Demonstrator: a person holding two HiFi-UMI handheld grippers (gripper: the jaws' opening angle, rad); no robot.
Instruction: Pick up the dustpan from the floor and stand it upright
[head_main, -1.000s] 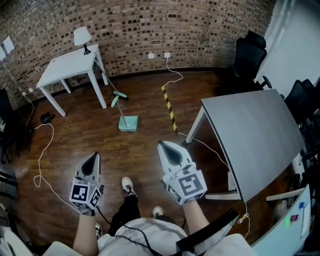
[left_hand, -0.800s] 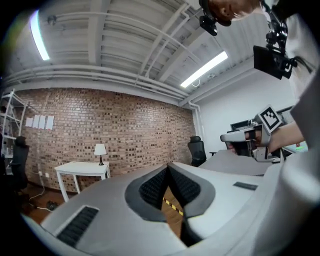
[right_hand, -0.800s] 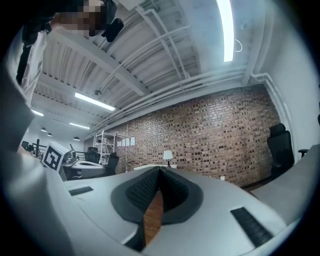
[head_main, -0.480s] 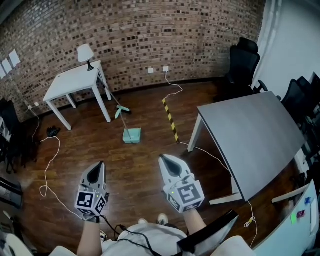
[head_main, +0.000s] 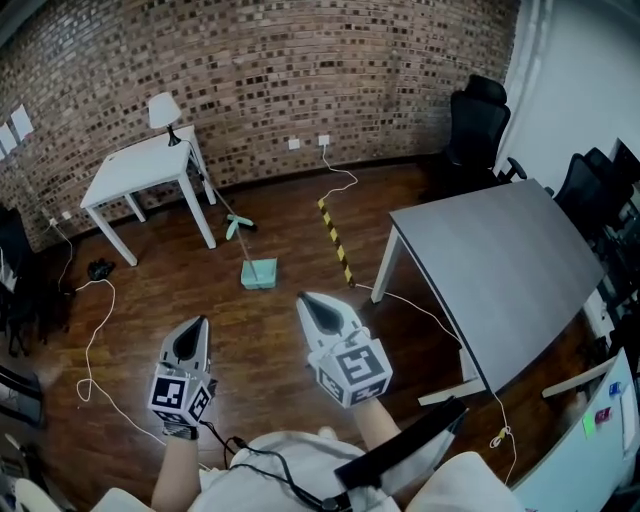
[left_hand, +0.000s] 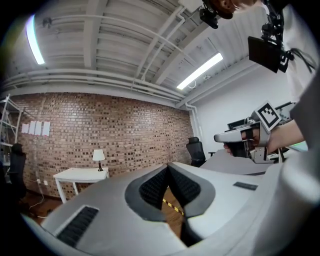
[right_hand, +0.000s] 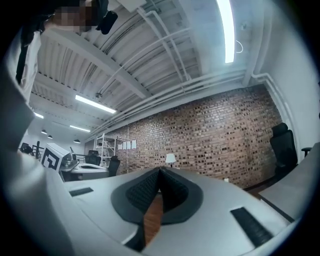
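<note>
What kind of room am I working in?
Likely an office or workshop room: brick wall, large grey table, black office chairs, and a small white table with a lamp.

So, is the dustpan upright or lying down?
Lying down, it seems: the teal dustpan rests on the wood floor, its handle running along the boards.

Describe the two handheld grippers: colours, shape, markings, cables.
Both the left gripper and right gripper are pale grey tapering shells with black ribbed pads lining the jaws. Each carries a white cube with black square markers. A thin black cable trails from the left one.
</note>
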